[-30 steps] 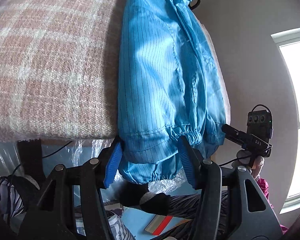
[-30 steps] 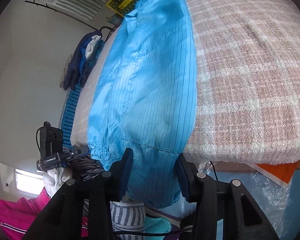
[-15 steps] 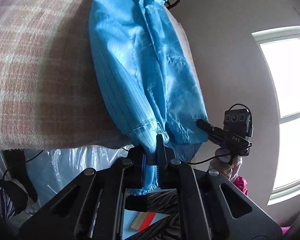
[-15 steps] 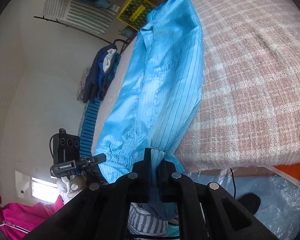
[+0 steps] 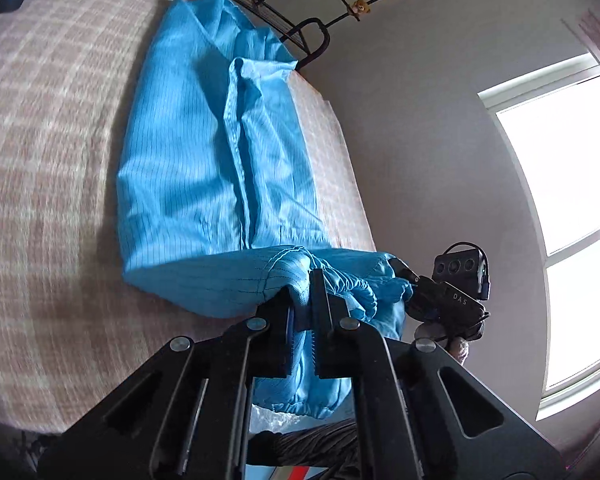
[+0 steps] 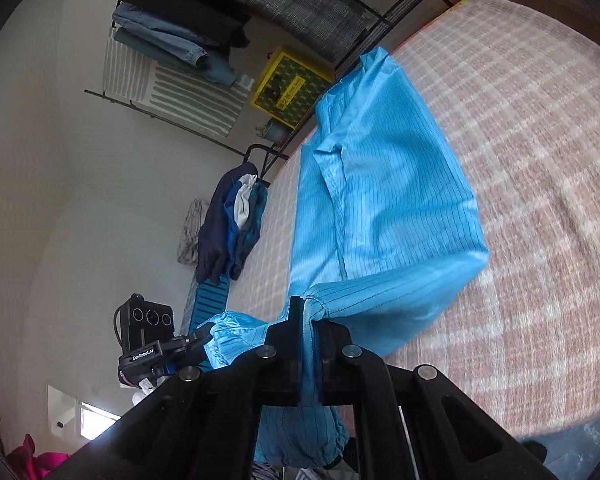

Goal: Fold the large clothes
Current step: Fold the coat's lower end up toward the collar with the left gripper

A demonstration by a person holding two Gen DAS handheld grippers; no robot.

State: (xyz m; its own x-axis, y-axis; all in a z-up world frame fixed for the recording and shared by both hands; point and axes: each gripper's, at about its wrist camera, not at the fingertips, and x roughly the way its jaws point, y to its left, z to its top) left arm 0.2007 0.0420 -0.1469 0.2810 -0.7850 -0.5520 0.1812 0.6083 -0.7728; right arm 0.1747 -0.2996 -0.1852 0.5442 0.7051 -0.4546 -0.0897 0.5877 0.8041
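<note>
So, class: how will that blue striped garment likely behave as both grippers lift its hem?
Probably floppy: the blue garment sags between the left gripper and right gripper. Likely light and thin. Its sheen suggests it may slip.

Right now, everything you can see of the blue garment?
The blue garment is thin, shiny cloth with fine dark pinstripes and a long seam down its middle. It lies lengthwise on the checked pink bed cover, already folded narrow. Its near end has gathered elastic cuffs and is raised off the cover: the left gripper and right gripper are each shut on it, with a loose cuffed end hanging below.
</note>
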